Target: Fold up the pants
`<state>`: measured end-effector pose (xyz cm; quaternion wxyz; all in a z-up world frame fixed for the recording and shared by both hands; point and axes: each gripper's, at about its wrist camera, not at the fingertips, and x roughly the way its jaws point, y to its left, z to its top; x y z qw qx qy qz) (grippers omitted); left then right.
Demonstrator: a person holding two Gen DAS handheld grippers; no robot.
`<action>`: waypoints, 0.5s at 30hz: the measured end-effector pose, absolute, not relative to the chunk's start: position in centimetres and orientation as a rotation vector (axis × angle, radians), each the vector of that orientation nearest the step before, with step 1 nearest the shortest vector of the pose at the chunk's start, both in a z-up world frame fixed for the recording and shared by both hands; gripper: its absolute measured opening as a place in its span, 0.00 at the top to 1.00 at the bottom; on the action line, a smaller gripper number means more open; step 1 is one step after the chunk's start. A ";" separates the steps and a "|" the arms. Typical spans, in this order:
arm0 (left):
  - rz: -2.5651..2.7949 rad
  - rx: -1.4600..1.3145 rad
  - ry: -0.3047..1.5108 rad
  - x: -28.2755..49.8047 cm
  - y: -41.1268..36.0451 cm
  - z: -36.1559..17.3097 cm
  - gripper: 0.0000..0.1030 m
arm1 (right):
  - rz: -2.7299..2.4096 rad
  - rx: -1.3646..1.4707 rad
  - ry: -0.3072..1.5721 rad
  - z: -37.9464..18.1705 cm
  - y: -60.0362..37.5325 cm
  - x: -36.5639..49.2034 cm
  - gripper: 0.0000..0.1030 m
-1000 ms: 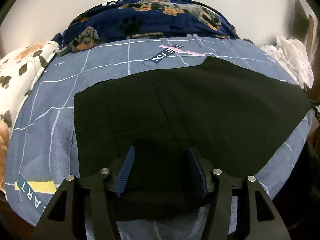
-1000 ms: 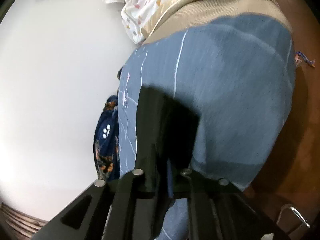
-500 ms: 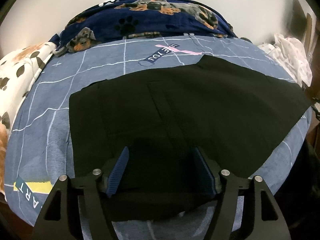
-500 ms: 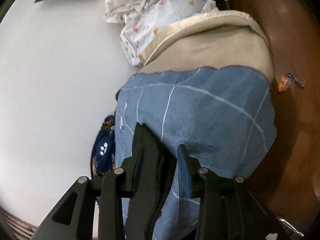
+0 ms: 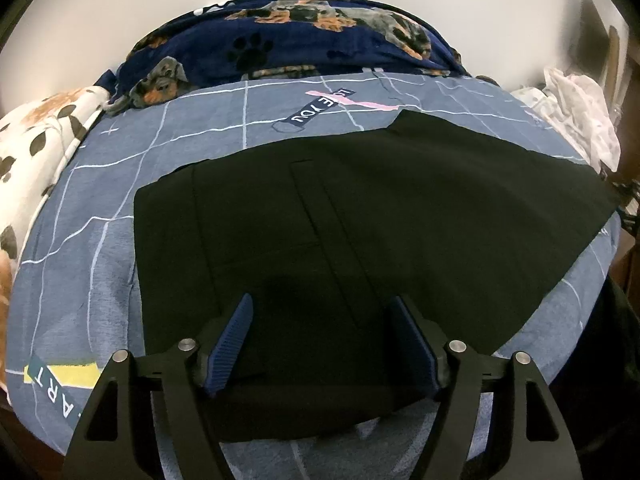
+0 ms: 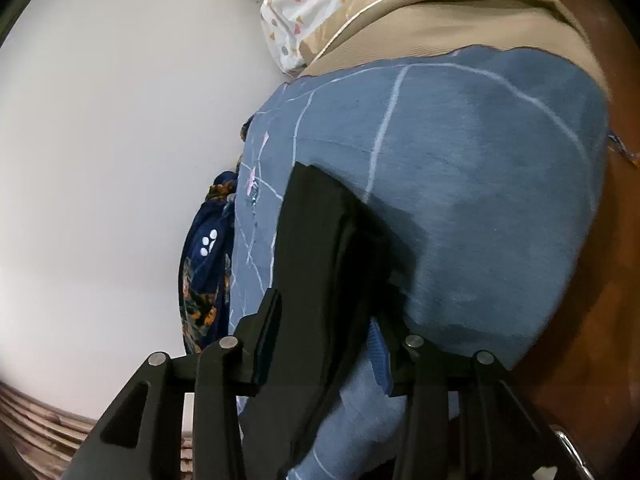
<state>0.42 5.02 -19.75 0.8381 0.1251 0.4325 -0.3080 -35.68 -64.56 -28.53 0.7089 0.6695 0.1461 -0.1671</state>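
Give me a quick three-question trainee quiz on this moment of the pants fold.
1. True or false: the pants lie on a blue sheet.
2. What does the blanket behind the sheet show: A stripes, B dogs, C flowers?
3. Are the left gripper jaws open or shut?

Key: 1 true. 2 B. 3 open, having just widened, with pants cloth between the pads but not pinched.
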 end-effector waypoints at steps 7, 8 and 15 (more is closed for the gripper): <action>-0.659 0.273 0.904 0.2 4.9 -19.8 0.29 | -0.477 1.354 0.480 -27.6 -63.9 -33.2 0.93; -0.661 0.275 0.902 0.2 4.9 -19.9 0.29 | -0.489 1.343 0.477 -27.5 -63.9 -33.2 0.93; -0.648 0.279 0.905 0.1 4.8 -19.7 0.29 | -0.487 1.383 0.415 -28.3 -63.4 -34.2 0.93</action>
